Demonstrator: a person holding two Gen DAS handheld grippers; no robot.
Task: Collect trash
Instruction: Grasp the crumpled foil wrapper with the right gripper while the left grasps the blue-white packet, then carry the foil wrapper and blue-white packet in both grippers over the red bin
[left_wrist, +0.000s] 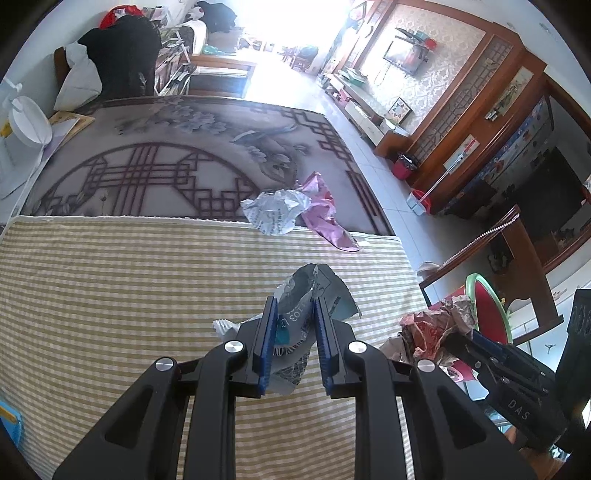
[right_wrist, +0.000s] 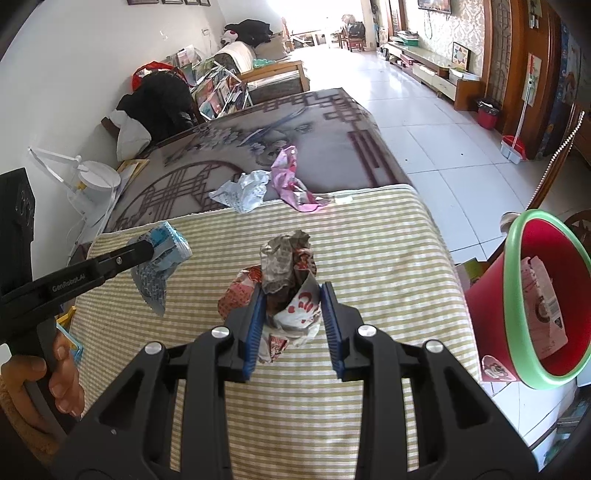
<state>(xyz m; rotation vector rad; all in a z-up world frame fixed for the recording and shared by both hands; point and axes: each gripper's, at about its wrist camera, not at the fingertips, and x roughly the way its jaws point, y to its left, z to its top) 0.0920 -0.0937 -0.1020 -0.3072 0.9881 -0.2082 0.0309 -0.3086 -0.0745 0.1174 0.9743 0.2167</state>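
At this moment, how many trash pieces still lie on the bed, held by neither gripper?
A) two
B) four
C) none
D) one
A: only the crumpled white paper and the pink wrapper lie loose on the bed, side by side at the striped cover's far edge.

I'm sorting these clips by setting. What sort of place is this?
Most likely a home living room: a wall-mounted television above a long low white cabinet, a sofa heaped with dark clothes, and a patterned grey blanket over a bed-like surface.
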